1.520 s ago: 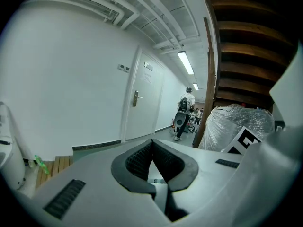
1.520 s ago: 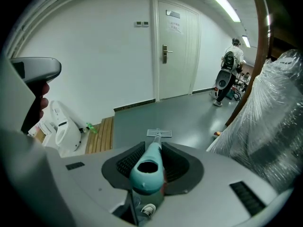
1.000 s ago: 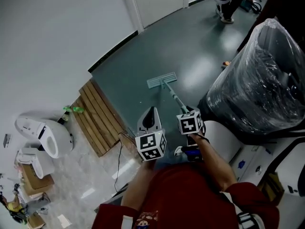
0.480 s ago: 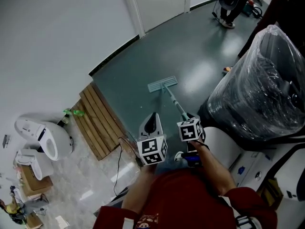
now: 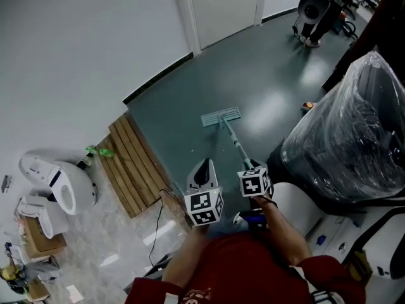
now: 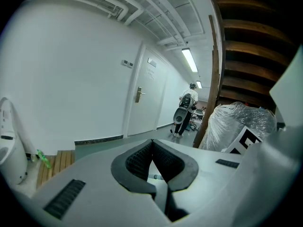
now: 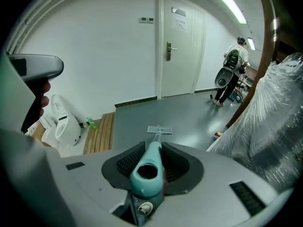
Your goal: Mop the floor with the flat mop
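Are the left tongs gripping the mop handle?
No, the left tongs are shut on nothing; only the right tongs clamp the mop handle.

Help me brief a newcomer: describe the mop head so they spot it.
Find the dark green floor in front of the white door. The mop head lies flat mid-floor, right of the wooden slats. It is the only pale rectangular pad, on the teal handle held by the right gripper.

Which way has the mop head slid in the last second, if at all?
No, not noticeably. In the head view the mop head keeps the same gap from the wooden slats beside it.
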`<state>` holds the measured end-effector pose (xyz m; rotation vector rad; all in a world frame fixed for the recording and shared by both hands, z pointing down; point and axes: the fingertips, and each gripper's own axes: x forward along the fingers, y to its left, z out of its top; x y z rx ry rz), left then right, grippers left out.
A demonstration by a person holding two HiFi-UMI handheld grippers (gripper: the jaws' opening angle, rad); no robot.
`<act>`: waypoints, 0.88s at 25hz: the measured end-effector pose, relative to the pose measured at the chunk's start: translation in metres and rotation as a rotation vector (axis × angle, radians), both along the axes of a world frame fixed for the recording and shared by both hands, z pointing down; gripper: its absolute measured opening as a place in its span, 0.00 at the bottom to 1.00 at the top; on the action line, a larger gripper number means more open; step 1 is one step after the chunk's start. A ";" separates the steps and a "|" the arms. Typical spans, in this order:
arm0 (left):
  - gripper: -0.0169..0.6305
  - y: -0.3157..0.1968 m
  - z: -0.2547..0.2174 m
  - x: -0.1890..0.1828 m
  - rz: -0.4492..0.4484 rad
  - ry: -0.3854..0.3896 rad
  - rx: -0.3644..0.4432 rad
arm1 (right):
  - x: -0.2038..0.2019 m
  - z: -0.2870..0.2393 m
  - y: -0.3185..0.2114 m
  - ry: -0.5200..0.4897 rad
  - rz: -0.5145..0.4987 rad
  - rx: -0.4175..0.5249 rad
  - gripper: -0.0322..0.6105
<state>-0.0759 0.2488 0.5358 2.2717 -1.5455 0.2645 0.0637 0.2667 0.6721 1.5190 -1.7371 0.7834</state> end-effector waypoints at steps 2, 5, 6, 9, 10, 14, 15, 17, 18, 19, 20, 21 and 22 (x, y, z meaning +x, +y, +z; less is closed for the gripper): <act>0.05 -0.015 -0.001 -0.007 -0.003 0.007 0.002 | -0.006 0.001 -0.013 0.005 0.000 -0.005 0.23; 0.05 -0.042 0.001 -0.017 -0.001 0.017 0.006 | -0.014 0.001 -0.035 0.011 0.004 -0.005 0.23; 0.05 -0.051 0.001 -0.020 0.001 0.021 0.008 | -0.017 0.000 -0.043 0.014 0.007 -0.002 0.23; 0.05 -0.076 -0.001 -0.030 0.009 0.035 0.015 | -0.028 -0.003 -0.067 0.028 0.008 -0.001 0.23; 0.05 -0.084 -0.002 -0.033 0.013 0.038 0.018 | -0.031 -0.003 -0.074 0.029 0.011 -0.002 0.23; 0.05 -0.111 -0.006 -0.044 0.026 0.041 0.028 | -0.040 -0.003 -0.099 0.026 0.032 -0.007 0.23; 0.05 -0.117 -0.006 -0.048 0.026 0.042 0.029 | -0.041 -0.002 -0.104 0.026 0.037 -0.009 0.23; 0.05 -0.128 -0.008 -0.055 0.024 0.042 0.029 | -0.045 -0.002 -0.115 0.029 0.038 -0.013 0.23; 0.05 -0.132 -0.008 -0.058 0.022 0.041 0.028 | -0.047 -0.003 -0.120 0.031 0.035 -0.015 0.23; 0.05 -0.136 -0.008 -0.061 0.021 0.040 0.026 | -0.048 -0.004 -0.125 0.031 0.033 -0.015 0.23; 0.05 -0.140 -0.008 -0.063 0.020 0.039 0.024 | -0.049 -0.005 -0.129 0.031 0.033 -0.014 0.23; 0.05 -0.144 -0.008 -0.063 0.020 0.038 0.022 | -0.049 -0.006 -0.134 0.030 0.032 -0.011 0.23; 0.05 -0.147 -0.008 -0.063 0.020 0.037 0.023 | -0.049 -0.006 -0.139 0.029 0.033 -0.009 0.23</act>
